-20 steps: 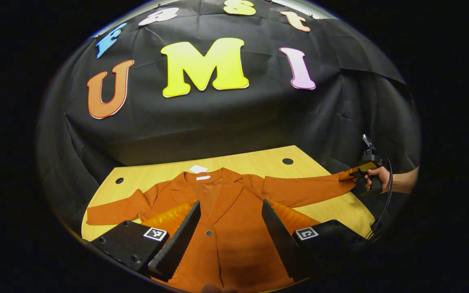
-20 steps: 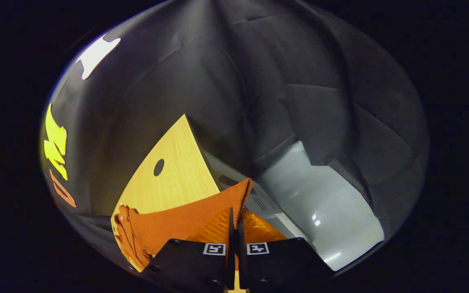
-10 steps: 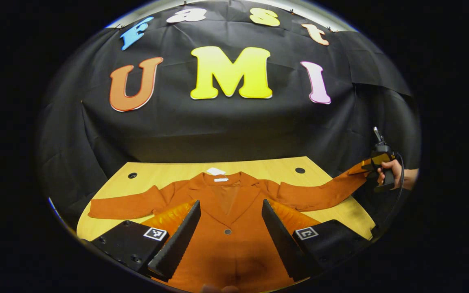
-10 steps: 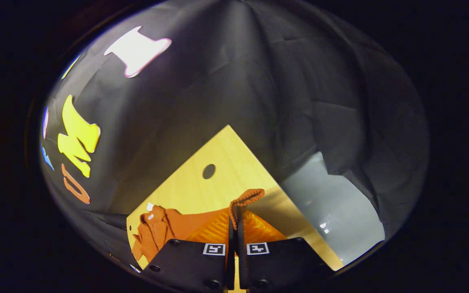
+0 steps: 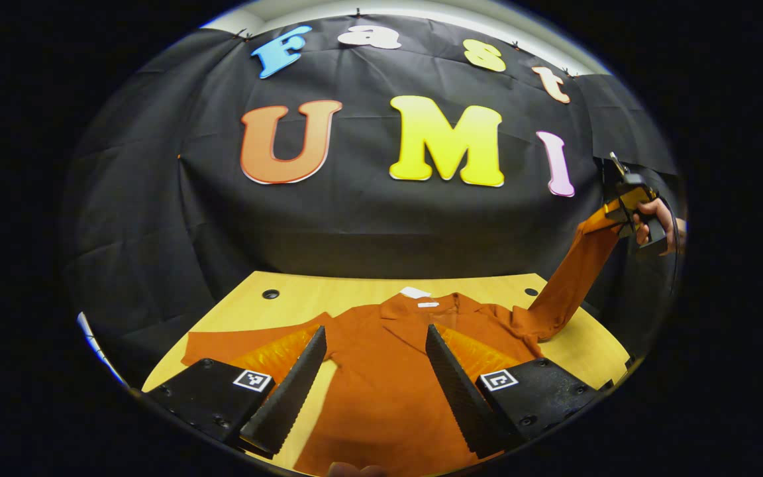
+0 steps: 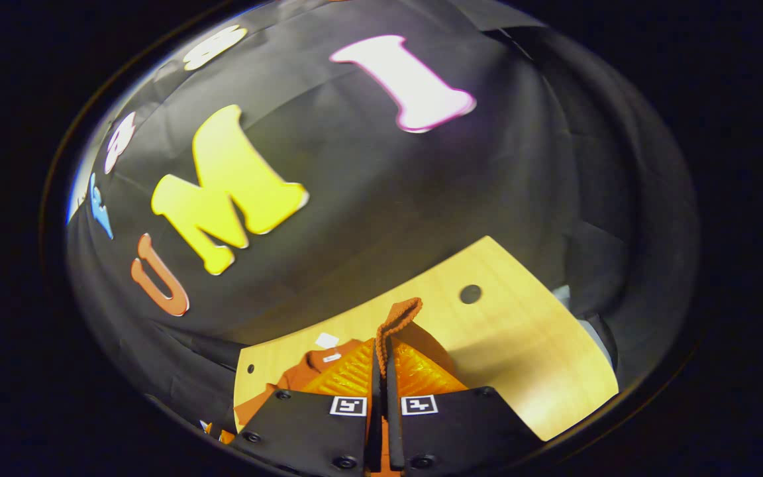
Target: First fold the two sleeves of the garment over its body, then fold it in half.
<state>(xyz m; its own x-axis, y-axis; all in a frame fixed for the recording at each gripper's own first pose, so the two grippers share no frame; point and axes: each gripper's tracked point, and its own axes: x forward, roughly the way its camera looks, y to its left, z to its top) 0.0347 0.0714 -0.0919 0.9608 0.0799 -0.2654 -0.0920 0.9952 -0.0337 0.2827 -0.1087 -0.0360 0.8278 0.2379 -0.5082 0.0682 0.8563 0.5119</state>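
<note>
An orange jacket (image 5: 381, 371) lies face up on the wooden table (image 5: 587, 344), its collar toward the back wall. My left gripper (image 5: 375, 374) hovers open above the jacket's body with nothing between its fingers. One sleeve (image 5: 229, 343) lies flat out to the left. The other sleeve (image 5: 570, 278) rises steeply off the table at the right, its cuff pinched by my right gripper (image 5: 616, 213), held in a hand. In the right gripper view the right gripper (image 6: 381, 358) is shut on the sleeve cuff (image 6: 398, 317), high above the table (image 6: 527, 358) and the jacket collar (image 6: 318, 368).
The table has round cable holes near its back corners (image 5: 270, 293) (image 5: 531, 291) (image 6: 470, 293). A white tag (image 5: 414, 292) sticks out behind the collar. Black cloth walls close the booth behind and beside the table.
My right gripper has lifted the sleeve cuff from table height to well above it and swung toward the jacket. The left gripper has shifted leftward over the jacket, still open.
</note>
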